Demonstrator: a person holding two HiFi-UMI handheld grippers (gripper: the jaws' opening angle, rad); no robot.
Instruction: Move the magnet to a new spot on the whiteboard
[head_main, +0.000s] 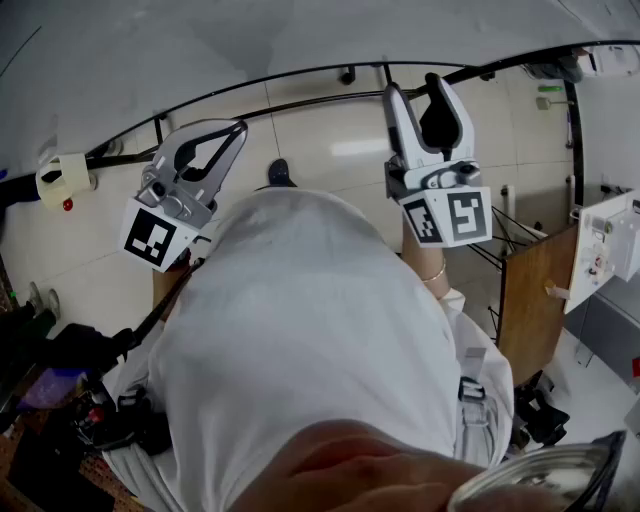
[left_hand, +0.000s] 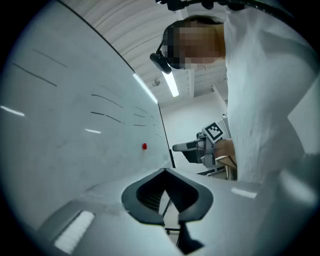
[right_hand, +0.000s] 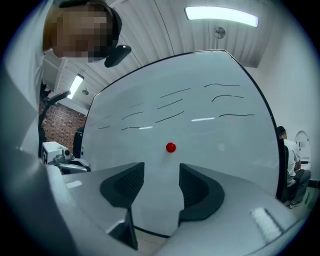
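A room with a ribbed white ceiling and strip lights holds a large whiteboard (right_hand: 215, 130). Close in, the right tool (right_hand: 159, 170) faces the board, jaws spread with nothing between them. The left tool (left_hand: 165, 172) is held alongside the board, jaws pressed together and empty. Farther off, the red magnet (right_hand: 171, 147) sits on the board, apart from both tools, just above the gap in the right tool's jaws.

Whiteboard (right_hand: 215, 145) pen marks (right_hand: 225, 85) are too small to read.
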